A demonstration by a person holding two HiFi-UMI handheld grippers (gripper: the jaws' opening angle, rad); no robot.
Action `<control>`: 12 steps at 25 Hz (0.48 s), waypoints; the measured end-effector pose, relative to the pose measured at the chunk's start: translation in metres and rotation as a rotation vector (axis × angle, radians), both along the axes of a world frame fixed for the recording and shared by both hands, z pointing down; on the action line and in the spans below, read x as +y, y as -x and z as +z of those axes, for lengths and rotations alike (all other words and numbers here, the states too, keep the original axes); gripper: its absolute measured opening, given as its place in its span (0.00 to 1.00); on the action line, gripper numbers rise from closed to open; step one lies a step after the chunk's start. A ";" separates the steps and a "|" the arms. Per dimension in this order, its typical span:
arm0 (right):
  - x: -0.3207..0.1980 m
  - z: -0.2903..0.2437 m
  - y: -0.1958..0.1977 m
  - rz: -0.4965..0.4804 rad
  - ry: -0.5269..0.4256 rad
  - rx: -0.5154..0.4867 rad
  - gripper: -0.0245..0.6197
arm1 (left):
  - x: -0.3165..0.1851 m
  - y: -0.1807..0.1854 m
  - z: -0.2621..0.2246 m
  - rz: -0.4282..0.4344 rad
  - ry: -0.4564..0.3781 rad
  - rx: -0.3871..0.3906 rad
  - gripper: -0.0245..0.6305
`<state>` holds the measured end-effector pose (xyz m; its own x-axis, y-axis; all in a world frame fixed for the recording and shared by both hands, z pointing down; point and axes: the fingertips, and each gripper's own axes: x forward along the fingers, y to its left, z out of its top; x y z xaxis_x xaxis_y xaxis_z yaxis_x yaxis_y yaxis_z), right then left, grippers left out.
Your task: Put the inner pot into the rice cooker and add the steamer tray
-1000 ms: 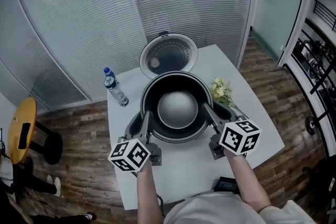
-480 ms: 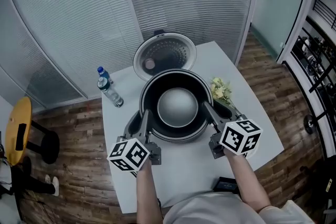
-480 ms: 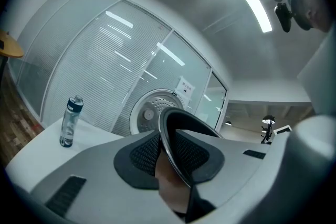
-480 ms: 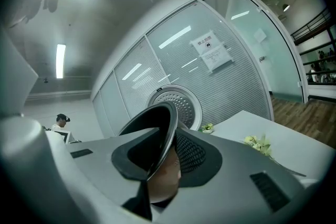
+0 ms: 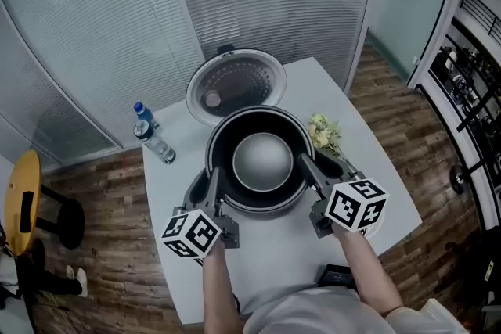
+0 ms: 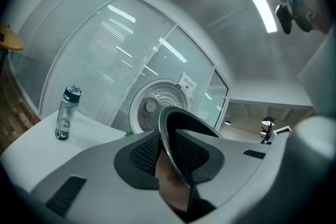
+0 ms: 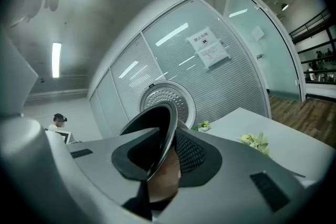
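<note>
The black inner pot (image 5: 262, 160), with a pale grey bottom, hangs over the white table (image 5: 270, 262), held by its rim from both sides. My left gripper (image 5: 213, 185) is shut on the rim's left edge (image 6: 176, 152). On the opposite edge (image 7: 163, 139) my right gripper (image 5: 311, 168) is shut. In both gripper views the thin rim runs between the ribbed pads. Just behind the pot stands the rice cooker's open round lid (image 5: 235, 84), also visible in the left gripper view (image 6: 157, 105). The pot hides the cooker's body.
A water bottle (image 5: 151, 135) stands at the table's left edge. A small bunch of pale flowers (image 5: 323, 134) lies to the right of the pot. A black object (image 5: 338, 275) sits at the near edge. A yellow stool (image 5: 19, 203) is on the floor at left.
Both grippers have carried the pot a little to the right relative to the lid and bottle. The grip on the rim is unchanged.
</note>
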<state>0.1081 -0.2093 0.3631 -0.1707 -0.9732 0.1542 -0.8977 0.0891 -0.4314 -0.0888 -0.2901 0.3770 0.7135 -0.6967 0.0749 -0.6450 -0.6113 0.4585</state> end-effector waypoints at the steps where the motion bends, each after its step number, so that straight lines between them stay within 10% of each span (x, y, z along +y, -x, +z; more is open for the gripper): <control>1: -0.001 0.001 0.000 0.000 0.002 0.001 0.20 | -0.001 0.000 0.002 -0.001 0.004 0.001 0.17; 12: -0.016 0.016 -0.006 -0.011 0.034 -0.014 0.20 | -0.014 -0.005 0.016 -0.005 0.036 -0.010 0.17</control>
<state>0.1145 -0.2255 0.3789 -0.1833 -0.9656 0.1843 -0.8905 0.0837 -0.4472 -0.0834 -0.3038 0.3932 0.7091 -0.6970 0.1071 -0.6527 -0.5913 0.4737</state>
